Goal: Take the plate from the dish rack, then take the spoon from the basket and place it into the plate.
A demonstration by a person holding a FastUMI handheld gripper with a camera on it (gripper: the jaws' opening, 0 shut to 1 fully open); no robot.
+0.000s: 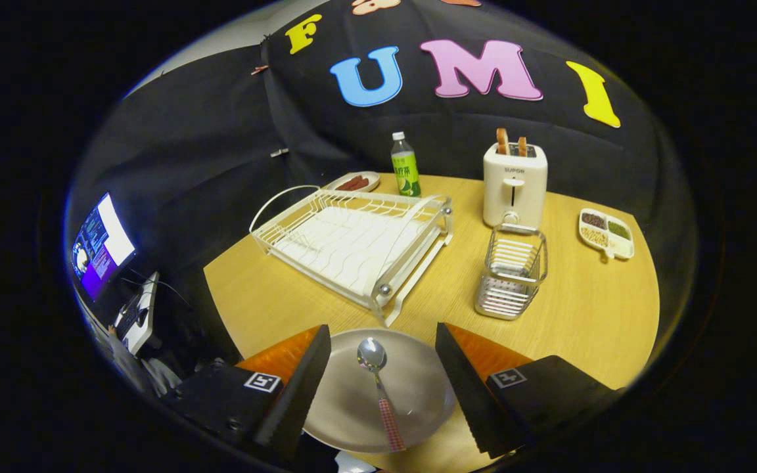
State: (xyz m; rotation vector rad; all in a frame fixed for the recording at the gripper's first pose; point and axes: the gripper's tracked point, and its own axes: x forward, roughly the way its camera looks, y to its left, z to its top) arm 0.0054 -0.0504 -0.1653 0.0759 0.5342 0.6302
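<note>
Gripper: the gripper (382, 378) hangs above the near edge of the table, its fingers spread wide with nothing held; the plate shows in the gap between them.
Plate: a round grey plate (418, 394) lies flat on the wooden table (589, 315), near the front edge, below and between the two fingers.
Spoon: a spoon (378, 387) lies in the plate, its shiny bowl pointing toward the far side and its red-and-white checked handle reaching toward the near rim.
Dish rack: a white wire dish rack (352, 243) stands on the table just beyond the plate, slightly left of centre; no dishes stand in it.
Basket: a small metal wire basket (512, 270) stands to the right of the dish rack, beyond the right finger.
Toaster: a white toaster (515, 184) sits just behind the basket, with two slices of bread sticking up from its slots.
Bottle: a green-labelled bottle (405, 165) stands upright at the far side, behind the rack.
Far dish: a small dish (355, 182) holding reddish pieces sits left of the bottle.
Divided tray: a sectioned tray (605, 233) of grains or beans lies at the far right of the table.
Monitor: a lit monitor (99, 246) stands off the table to the left.
</note>
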